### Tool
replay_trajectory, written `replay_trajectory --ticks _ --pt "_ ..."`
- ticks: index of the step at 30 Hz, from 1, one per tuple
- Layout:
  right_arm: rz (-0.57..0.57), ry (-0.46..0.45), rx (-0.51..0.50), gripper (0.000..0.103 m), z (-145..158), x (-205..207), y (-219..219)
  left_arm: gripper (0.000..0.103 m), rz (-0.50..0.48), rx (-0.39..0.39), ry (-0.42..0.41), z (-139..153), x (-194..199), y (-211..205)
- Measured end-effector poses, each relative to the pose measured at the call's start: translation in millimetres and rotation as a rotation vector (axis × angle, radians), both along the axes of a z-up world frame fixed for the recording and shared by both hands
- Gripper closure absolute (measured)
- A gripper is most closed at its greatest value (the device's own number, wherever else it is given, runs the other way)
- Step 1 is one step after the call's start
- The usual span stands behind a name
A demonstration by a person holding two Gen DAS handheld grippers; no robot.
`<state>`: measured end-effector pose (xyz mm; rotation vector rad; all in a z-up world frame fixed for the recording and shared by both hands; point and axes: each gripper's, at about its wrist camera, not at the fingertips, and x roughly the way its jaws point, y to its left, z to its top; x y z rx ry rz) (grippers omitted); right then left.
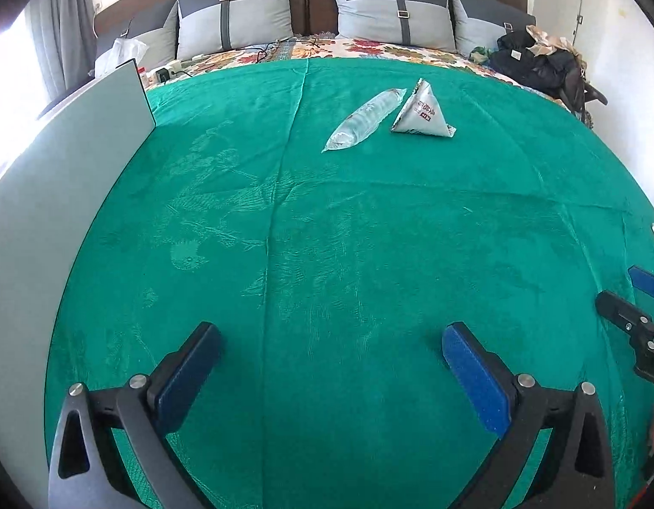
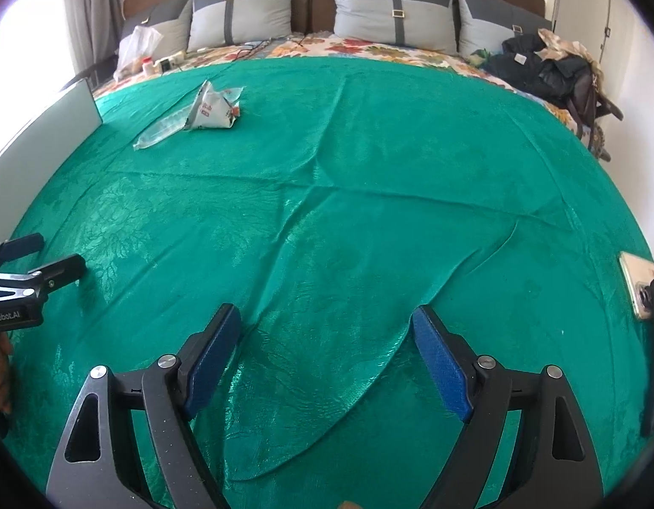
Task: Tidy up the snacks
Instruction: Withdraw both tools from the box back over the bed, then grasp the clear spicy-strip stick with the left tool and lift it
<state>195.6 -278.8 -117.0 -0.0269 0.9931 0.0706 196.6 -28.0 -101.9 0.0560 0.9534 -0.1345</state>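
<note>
Two snack packets lie side by side far out on the green bedspread (image 1: 327, 233): a long clear packet (image 1: 363, 121) and a white pyramid-shaped packet with red print (image 1: 422, 112). From the right wrist the pyramid packet (image 2: 212, 110) partly covers the clear packet (image 2: 161, 131). My left gripper (image 1: 331, 339) hovers low over the cloth, open, nothing between its blue pads. My right gripper (image 2: 324, 322) is open too and empty, well short of the packets. Each gripper shows at the edge of the other's view: the right gripper (image 1: 624, 292), the left gripper (image 2: 51, 254).
A pale grey board (image 1: 63, 178) stands upright along the left side of the bed. A phone (image 2: 638, 288) lies at the right edge. Pillows (image 1: 390, 12) line the headboard, dark clothes (image 1: 534, 59) are piled at the far right, and a plastic bag and small items (image 2: 144, 55) sit far left.
</note>
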Motion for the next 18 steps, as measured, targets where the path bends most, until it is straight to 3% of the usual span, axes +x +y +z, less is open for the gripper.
replay_trajectory --ticks 12,18 --pt "-0.001 0.005 0.003 0.012 -0.5 0.4 -0.4 0.0 -0.01 0.006 0.004 -0.5 1.1 -0.1" --pt "0.001 0.006 0.005 0.011 -0.6 0.7 0.3 0.0 -0.115 0.036 0.163 6.7 43.3 2.3"
